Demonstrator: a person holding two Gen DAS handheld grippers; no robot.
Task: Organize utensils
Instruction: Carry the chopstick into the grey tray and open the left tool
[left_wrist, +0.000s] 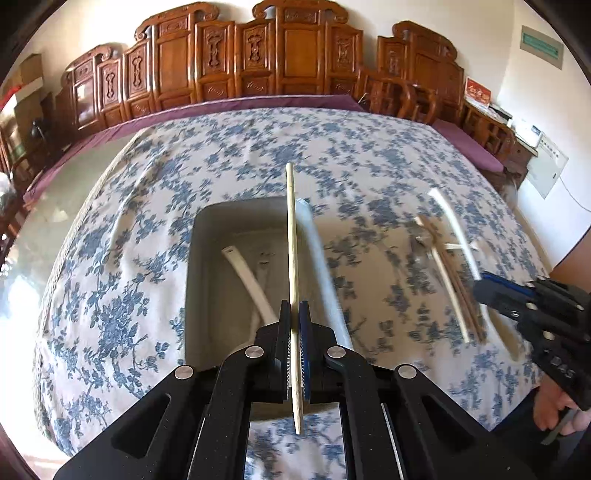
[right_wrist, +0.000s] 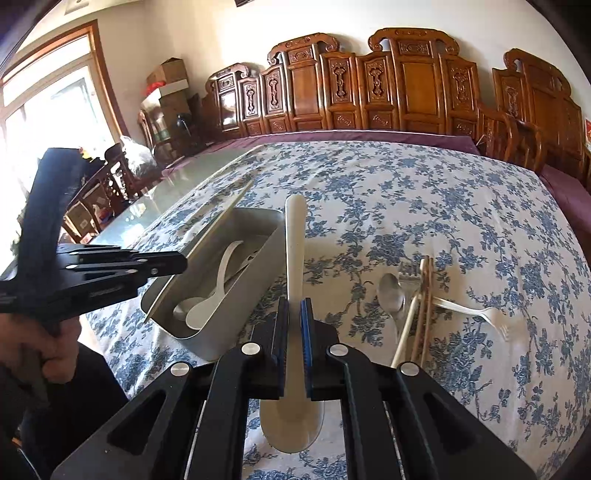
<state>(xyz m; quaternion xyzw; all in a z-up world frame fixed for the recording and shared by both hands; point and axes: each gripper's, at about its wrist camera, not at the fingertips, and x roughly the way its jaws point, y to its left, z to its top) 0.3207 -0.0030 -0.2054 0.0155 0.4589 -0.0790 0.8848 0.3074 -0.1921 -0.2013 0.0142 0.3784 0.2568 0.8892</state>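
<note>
In the left wrist view my left gripper (left_wrist: 294, 312) is shut on a pale wooden chopstick (left_wrist: 291, 229), which hangs over the open grey box (left_wrist: 236, 216). White spoons (left_wrist: 245, 275) lie inside the box. In the right wrist view my right gripper (right_wrist: 294, 314) is shut on a white spoon (right_wrist: 295, 240), handle pointing away and bowl near the camera, just right of the grey box (right_wrist: 236, 306). The left gripper (right_wrist: 177, 264) with its chopstick (right_wrist: 221, 221) shows above the box. The right gripper (left_wrist: 484, 288) appears at the left view's right edge.
Loose utensils lie on the blue-flowered tablecloth (right_wrist: 424, 192): a metal spoon (right_wrist: 390, 291), wooden chopsticks (right_wrist: 424, 295) and a white plastic fork (right_wrist: 476, 314). A person's hands (right_wrist: 44, 350) hold the grippers. Carved wooden chairs (right_wrist: 406, 92) line the far side of the table.
</note>
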